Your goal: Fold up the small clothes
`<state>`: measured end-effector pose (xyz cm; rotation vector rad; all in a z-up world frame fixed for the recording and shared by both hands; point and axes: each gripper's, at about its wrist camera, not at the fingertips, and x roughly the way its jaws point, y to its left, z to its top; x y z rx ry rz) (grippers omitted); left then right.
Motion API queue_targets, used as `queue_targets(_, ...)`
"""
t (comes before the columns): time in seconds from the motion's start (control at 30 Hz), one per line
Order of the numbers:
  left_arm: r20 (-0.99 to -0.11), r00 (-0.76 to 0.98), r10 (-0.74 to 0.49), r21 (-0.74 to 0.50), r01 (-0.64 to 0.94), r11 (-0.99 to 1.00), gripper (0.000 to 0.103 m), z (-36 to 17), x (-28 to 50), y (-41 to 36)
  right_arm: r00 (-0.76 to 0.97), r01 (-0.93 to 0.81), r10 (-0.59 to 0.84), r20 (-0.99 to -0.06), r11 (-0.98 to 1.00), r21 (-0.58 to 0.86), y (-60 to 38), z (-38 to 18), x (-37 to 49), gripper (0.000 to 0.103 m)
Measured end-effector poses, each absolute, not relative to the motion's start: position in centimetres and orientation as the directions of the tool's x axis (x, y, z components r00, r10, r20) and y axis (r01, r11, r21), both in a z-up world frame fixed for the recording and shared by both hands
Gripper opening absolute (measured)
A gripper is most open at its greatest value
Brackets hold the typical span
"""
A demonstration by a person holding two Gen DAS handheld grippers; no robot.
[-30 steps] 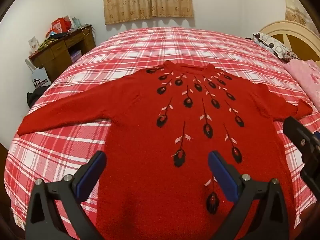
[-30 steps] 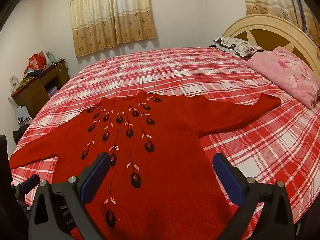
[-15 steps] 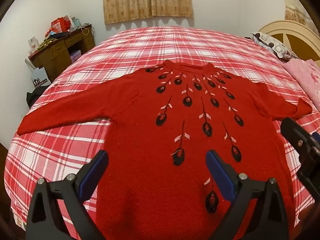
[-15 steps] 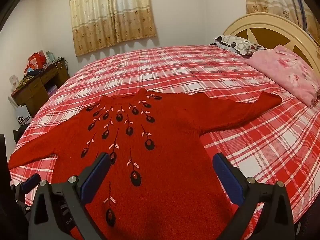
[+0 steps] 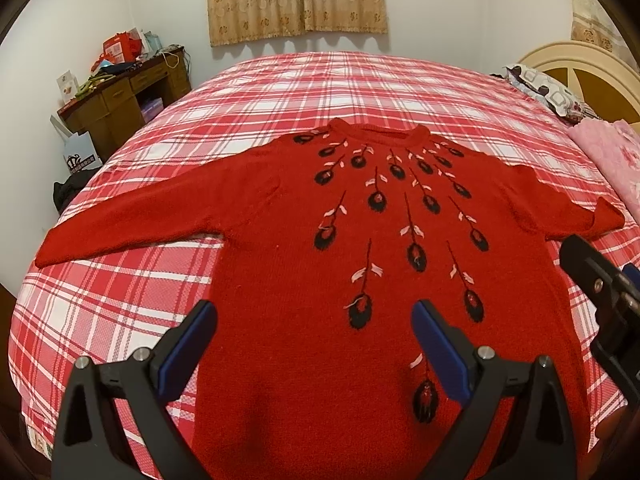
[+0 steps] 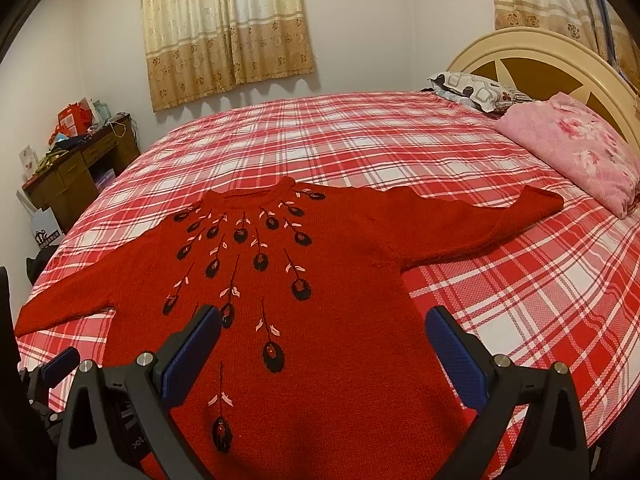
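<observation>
While the red sweater (image 5: 320,264) lies flat mid-frame on the plaid bedspread (image 5: 320,88), sleeves spread toward both sides, the left gripper (image 5: 314,320) and right gripper (image 6: 322,324) hover over its lower body, jaws wide, holding nothing. Bare bedspread stretches beyond the collar; a pink pillow (image 6: 572,148) sits upper right.
</observation>
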<state>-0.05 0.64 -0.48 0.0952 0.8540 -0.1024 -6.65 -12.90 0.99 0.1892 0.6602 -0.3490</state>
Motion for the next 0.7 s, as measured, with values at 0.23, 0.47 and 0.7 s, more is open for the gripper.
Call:
queue_targets(0.23, -0.755, 0.653, -0.059, 0.038, 0.132, 0.99, 0.099, -0.49, -0.14, 0.64, 0.73, 0.371, -0.255, -0.634, 0.927, 0.054, -12.77, 1.01, -6.56, 0.102)
queue_targets(0.47, -0.755, 0.652, -0.065, 0.033, 0.138, 0.99, 0.099, -0.45, -0.25, 0.65, 0.729, 0.367, -0.254, -0.635, 0.929, 0.051, -12.63, 0.98, -6.57, 0.102)
queue_targets(0.7, -0.757, 0.65, -0.063, 0.033, 0.134, 0.99, 0.099, -0.45, -0.2, 0.65, 0.728, 0.368, -0.251, -0.638, 0.928, 0.055, -12.69, 0.9, -6.51, 0.102)
